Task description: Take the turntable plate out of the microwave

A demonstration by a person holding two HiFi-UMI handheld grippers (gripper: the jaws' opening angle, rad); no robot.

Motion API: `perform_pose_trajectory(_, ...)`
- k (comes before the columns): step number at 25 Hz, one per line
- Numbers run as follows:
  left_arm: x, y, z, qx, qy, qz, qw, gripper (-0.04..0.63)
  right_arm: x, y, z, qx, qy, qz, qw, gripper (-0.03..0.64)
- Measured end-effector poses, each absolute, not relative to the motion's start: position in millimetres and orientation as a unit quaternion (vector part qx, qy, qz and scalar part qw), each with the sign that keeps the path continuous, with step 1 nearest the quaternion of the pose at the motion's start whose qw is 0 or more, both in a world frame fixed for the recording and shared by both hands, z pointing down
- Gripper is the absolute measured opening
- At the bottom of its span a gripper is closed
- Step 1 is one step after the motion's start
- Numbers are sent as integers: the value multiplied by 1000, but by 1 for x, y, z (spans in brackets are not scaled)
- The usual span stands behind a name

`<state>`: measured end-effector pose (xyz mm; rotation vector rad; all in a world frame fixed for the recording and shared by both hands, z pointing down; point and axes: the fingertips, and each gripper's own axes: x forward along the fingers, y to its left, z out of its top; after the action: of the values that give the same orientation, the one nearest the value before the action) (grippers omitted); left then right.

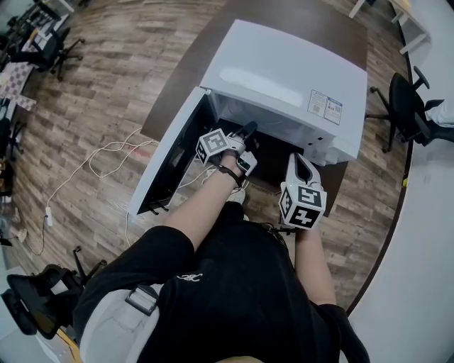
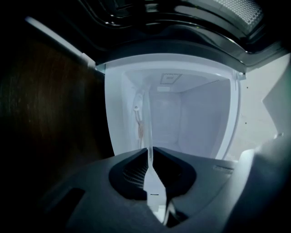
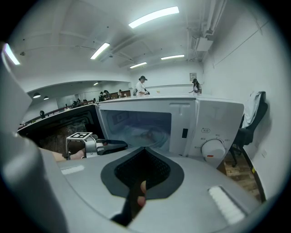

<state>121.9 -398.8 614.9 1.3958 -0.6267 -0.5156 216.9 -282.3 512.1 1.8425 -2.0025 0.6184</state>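
The white microwave (image 1: 284, 78) stands on a dark table with its door (image 1: 167, 156) swung open to the left. My left gripper (image 1: 248, 131) reaches into the opening. In the left gripper view the glass turntable plate (image 2: 146, 123) shows edge-on as a thin clear strip, and the left gripper (image 2: 150, 150) is shut on its rim. From the right gripper view the plate (image 3: 148, 133) shows faintly inside the cavity, with the left gripper (image 3: 111, 145) at its front edge. My right gripper (image 1: 298, 157) hovers in front of the control panel; the right gripper (image 3: 144, 149) is shut with nothing in it.
The control dial (image 3: 212, 148) sits right of the cavity. The table (image 1: 298, 21) extends behind the microwave. An office chair (image 1: 401, 106) stands at the right, and white cables (image 1: 106, 152) lie on the wooden floor at the left. People (image 3: 142, 85) stand far back.
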Motion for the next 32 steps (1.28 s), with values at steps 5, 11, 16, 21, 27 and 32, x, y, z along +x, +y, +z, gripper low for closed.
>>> perform_pose_trajectory(5, 123, -394, 601, 658, -263, -234, 665, 40, 218, -281, 514, 650, -705, 220, 177, 6)
perform_pose_trajectory(11, 123, -386, 592, 675, -242, -251, 650, 46, 215, -279, 516, 646, -708, 222, 178, 6)
perform_pose_trajectory(16, 120, -382, 585, 682, -234, -261, 642, 49, 212, -277, 517, 642, -712, 223, 180, 6)
perform_pose_trajectory(21, 116, -377, 579, 685, -229, -270, 637, 51, 208, -275, 518, 638, -714, 227, 178, 6)
perform_pose_trajectory(27, 111, -366, 579, 683, -227, -271, 639, 51, 197, -283, 526, 607, -722, 331, 34, 8)
perform_pose_trajectory(32, 109, -360, 578, 679, -224, -272, 644, 51, 205, -309, 546, 545, -627, 512, -218, 108)
